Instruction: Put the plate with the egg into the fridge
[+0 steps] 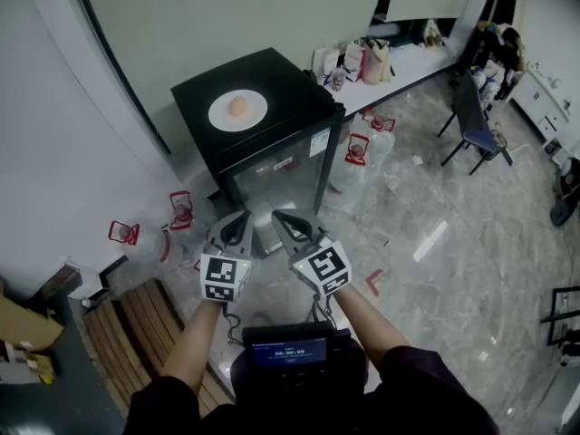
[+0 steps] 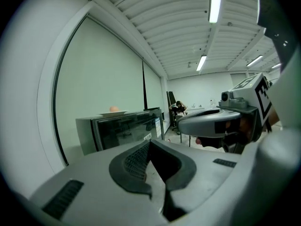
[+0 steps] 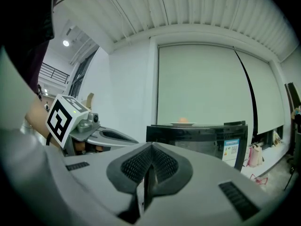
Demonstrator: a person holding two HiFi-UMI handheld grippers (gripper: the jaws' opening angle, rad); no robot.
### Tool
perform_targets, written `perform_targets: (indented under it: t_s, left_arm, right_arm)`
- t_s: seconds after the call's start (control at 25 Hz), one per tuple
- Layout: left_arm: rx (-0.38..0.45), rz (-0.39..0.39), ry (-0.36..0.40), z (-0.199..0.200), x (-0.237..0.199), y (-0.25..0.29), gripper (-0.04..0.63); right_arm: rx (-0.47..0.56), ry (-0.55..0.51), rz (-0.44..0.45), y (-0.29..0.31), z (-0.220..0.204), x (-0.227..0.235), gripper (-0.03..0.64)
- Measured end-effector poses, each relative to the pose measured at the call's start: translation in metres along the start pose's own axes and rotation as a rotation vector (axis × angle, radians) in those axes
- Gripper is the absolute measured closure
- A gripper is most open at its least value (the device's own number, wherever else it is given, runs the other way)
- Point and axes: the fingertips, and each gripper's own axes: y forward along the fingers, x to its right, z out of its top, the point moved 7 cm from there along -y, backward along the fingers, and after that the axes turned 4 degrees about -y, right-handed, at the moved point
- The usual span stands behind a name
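Head view: A black fridge (image 1: 272, 125) stands on the floor at the far centre, against the wall. A white plate (image 1: 237, 111) lies on its top, left of middle, and the egg (image 1: 238, 106) sits on the plate. The fridge's glass door faces the near right and looks closed. The left gripper (image 1: 237, 225) and right gripper (image 1: 288, 225) are held side by side, near the fridge's front and well short of the plate. They point toward the fridge and neither touches it. Clear jugs with red handles (image 1: 358, 149) stand on the floor to the right and left of the fridge. A long worktop (image 1: 426, 62) at the far right carries bags.

Left gripper view: The left gripper (image 2: 150, 147) has its jaws pressed together with nothing between them. The fridge (image 2: 122, 128) is ahead at the left, with the plate (image 2: 113, 112) and egg (image 2: 114, 108) on top of it. The right gripper (image 2: 221, 121) shows at the right.

Right gripper view: The right gripper (image 3: 150, 149) has its jaws pressed together and is empty. The fridge (image 3: 197, 138) is ahead, with the plate (image 3: 182, 124) and egg (image 3: 183, 120) on top. The left gripper (image 3: 94, 135) shows at the left.
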Motion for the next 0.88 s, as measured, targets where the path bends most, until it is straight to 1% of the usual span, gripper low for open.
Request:
perform_targets:
  t_s: [0.2,0.32,0.4,0.52,0.64,0.76,0.88]
  left_arm:
    - [-0.073,0.037,0.011,-0.031,-0.027,0.000,0.584]
    - [-0.135,0.046,-0.037,-0.058,-0.048,0.005,0.583]
    - [-0.186,0.043,-0.056,-0.078,-0.062,0.011,0.578]
    - [-0.270,0.022,-0.073,-0.107,-0.078,0.029,0.512]
    - [-0.333,0.005,-0.087,-0.128,-0.089,0.049,0.508]
    - [-0.361,-0.013,-0.093,-0.137,-0.095,0.063,0.508]
    - [-0.359,-0.016,-0.086,-0.137,-0.095,0.072,0.508]
  right_arm:
    - [-0.029,0.019,-0.004,0.016,-0.015,-0.015,0.609]
    - [-0.053,0.033,-0.007,0.027,-0.023,-0.025,0.609]
    - [-0.070,0.037,-0.012,0.031,-0.028,-0.033,0.609]
    - [-0.093,0.043,-0.029,0.034,-0.034,-0.041,0.609]
    - [-0.112,0.051,-0.059,0.033,-0.040,-0.045,0.609]
    - [-0.125,0.064,-0.093,0.029,-0.045,-0.044,0.609]
    - [-0.133,0.075,-0.123,0.025,-0.048,-0.044,0.609]
